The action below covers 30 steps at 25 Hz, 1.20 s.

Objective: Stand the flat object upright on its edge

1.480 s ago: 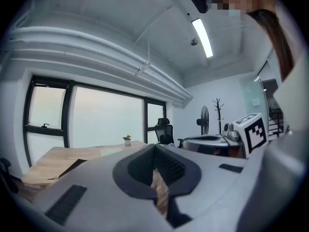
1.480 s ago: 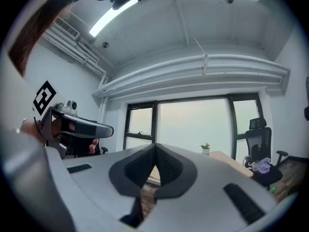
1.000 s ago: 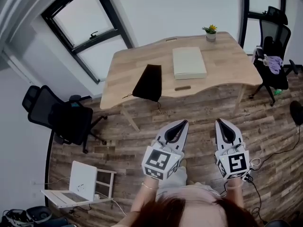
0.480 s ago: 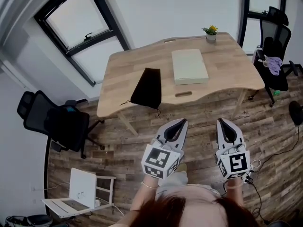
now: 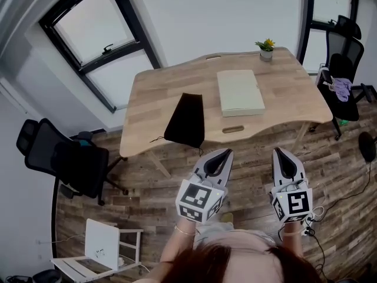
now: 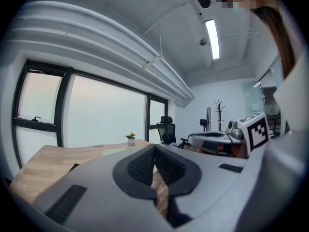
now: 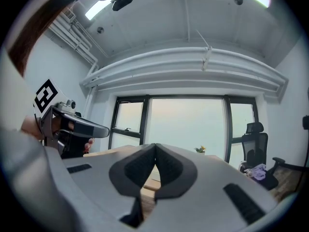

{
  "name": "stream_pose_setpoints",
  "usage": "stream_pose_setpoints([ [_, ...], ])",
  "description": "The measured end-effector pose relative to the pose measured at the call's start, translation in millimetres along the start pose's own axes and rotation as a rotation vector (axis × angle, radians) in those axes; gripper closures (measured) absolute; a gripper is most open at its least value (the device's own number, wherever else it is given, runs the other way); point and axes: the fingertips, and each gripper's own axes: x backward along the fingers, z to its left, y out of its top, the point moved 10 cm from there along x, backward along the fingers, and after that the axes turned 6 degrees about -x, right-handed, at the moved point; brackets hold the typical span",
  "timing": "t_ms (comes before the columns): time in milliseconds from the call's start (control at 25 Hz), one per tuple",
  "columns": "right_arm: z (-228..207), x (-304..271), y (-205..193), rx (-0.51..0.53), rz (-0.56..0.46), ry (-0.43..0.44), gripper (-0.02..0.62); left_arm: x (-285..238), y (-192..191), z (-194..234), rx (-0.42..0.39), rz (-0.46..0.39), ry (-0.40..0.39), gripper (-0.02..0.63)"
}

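Wooden tabletop [image 5: 159,93] carries the task's thing: a pale book [image 5: 240,92], or perhaps a thin box, lying flat right of the middle, its near end close to the front edge. Black pouch [image 5: 185,121] lies left of it, at the front edge. Small potted plant [image 5: 266,46] stands at the far right corner.

Left gripper [image 5: 228,152] and right gripper [image 5: 277,151] hang over the floor, short of the front edge and well apart from the book. Both pairs of jaws are pressed together with nothing between them.

Judgement: approach step, no contact yet. The next move calls for reaching over the front edge, opening one gripper, taking a long side of the book and tipping it up, with the other gripper bracing against a slide.
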Motion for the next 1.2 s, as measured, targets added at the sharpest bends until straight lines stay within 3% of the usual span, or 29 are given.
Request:
stream_pose_setpoints([
  [680, 4, -67, -1, 0.017, 0.029, -0.046, 0.595, -34, -10, 65, 0.017, -0.004, -0.051, 0.597],
  [1200, -41, -120, -7, 0.023, 0.018, -0.042, 0.595, -98, -9, 89, 0.014, 0.000, -0.042, 0.597],
])
